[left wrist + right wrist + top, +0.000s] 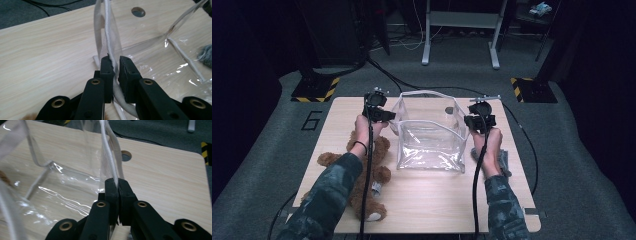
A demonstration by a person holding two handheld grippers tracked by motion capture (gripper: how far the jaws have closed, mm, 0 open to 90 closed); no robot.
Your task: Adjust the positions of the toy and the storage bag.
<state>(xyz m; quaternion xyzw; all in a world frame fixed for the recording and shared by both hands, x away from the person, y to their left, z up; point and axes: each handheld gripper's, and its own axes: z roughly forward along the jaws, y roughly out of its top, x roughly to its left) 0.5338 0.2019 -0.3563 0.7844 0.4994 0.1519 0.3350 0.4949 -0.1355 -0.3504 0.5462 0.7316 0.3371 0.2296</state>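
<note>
A teddy bear (362, 175) lies at the near left of the table (427, 200); mid-table stands the clear plastic bag (429, 132), mouth held wide; it looks light, floppy and slick, so the corded white rim is the sound hold; the left gripper (115, 62) is nearly closed around that rim, the right gripper (117, 184) clamped tight on the opposite edge.

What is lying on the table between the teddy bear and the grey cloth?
In the high view, the clear plastic bag stands between the teddy bear and the grey cloth, open at the top.
</note>
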